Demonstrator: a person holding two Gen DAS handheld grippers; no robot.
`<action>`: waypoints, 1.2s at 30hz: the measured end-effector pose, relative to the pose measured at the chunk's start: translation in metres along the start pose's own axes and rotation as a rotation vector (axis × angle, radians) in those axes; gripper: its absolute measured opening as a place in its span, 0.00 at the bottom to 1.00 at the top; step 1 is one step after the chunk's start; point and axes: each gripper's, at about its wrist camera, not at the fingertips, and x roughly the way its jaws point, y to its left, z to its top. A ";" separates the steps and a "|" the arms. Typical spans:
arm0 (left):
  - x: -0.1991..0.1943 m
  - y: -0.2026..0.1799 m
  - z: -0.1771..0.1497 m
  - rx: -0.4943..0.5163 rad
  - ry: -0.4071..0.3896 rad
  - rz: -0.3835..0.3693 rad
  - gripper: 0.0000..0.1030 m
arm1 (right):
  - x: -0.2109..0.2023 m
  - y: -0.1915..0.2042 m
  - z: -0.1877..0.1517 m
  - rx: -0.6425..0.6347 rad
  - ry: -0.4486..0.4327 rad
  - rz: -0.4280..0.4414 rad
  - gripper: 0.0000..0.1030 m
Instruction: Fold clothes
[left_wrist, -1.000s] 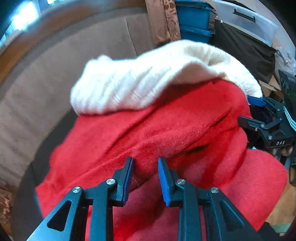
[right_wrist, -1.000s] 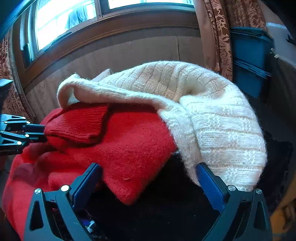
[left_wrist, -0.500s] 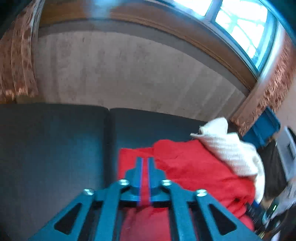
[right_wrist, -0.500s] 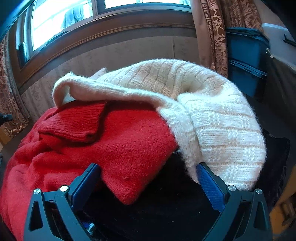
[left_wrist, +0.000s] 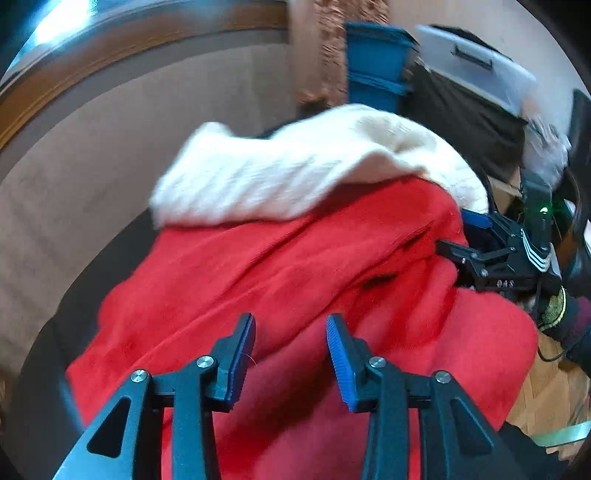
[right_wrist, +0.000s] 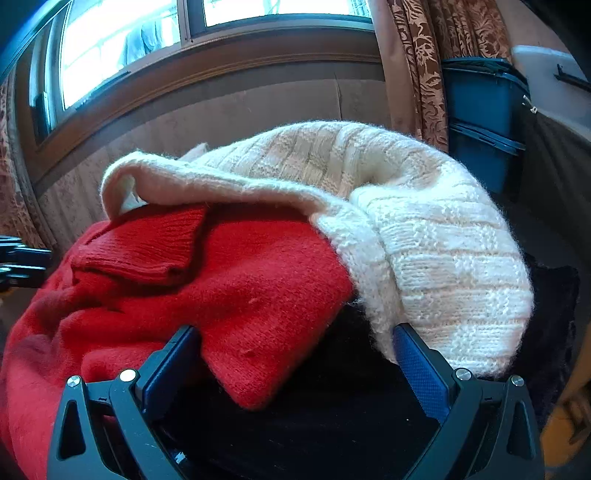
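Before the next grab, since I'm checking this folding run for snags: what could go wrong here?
The cream sweater lies draped over the red sweater, so pulling the red one may drag it along. The open left gripper hovers over bunched red folds and might pinch several layers. The open right gripper straddles both garments' edges and could catch both.

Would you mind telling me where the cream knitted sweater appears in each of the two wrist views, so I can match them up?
Left wrist view: the cream knitted sweater lies across the upper centre, draped over the top of the red sweater.
Right wrist view: the cream knitted sweater fills the centre and right, hanging down over the red sweater.
Shared landmark: the blue storage bins beside the patterned curtain.
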 end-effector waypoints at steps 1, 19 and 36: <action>0.009 -0.003 0.006 0.016 0.014 -0.010 0.41 | 0.000 -0.002 -0.001 0.001 -0.005 0.007 1.00; -0.085 0.165 -0.090 -0.816 -0.293 0.069 0.05 | 0.005 -0.012 -0.007 -0.005 -0.029 0.017 1.00; -0.192 0.282 -0.342 -1.439 -0.234 0.498 0.21 | 0.002 0.001 0.002 -0.061 0.084 -0.081 1.00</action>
